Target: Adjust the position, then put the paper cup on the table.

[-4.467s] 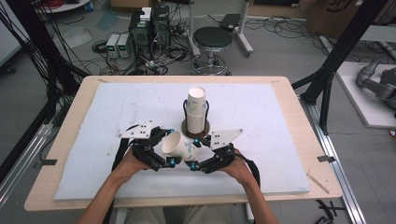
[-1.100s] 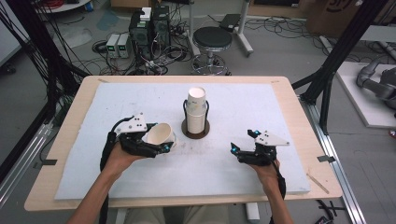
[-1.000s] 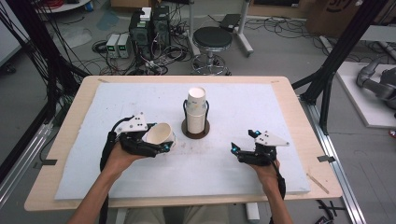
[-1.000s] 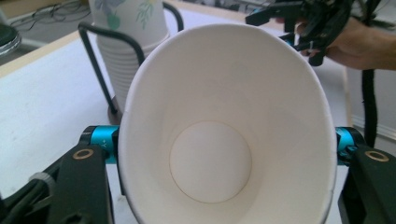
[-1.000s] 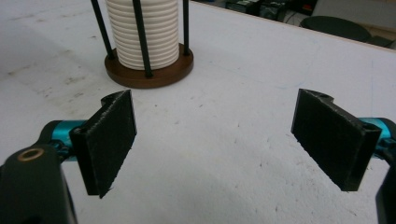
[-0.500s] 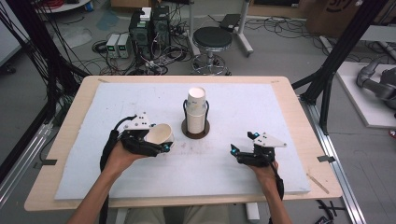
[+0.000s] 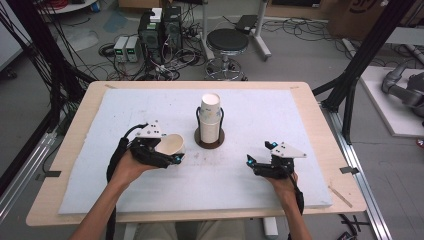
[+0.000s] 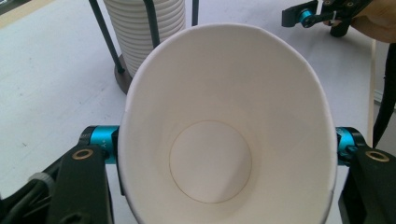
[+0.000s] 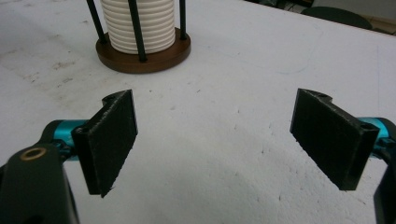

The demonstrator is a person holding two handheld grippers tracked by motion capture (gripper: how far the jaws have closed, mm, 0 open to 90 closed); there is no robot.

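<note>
A wooden table (image 7: 320, 125) carries a white foam mat, and beyond its far edge a stool and electronics stand on a cable-strewn floor. At the middle of the mat a cup dispenser (image 7: 210, 125) holds a stack of paper cups between upright rods on a brown base. The left gripper (image 7: 167, 152), near the left edge, is clamped on a single paper cup (image 7: 171, 145), which lies tilted with its mouth toward the gripper camera and its wall squeezed oval (image 8: 224, 130). The right gripper (image 7: 260, 165) rests toward the right edge with its jaws apart and nothing between them. The step in hand appears to be carrying the cup separated from the stack. The next move probably calls for turning the cup upright and setting it on bare mat, well apart from the dispenser, before the jaws release.
</note>
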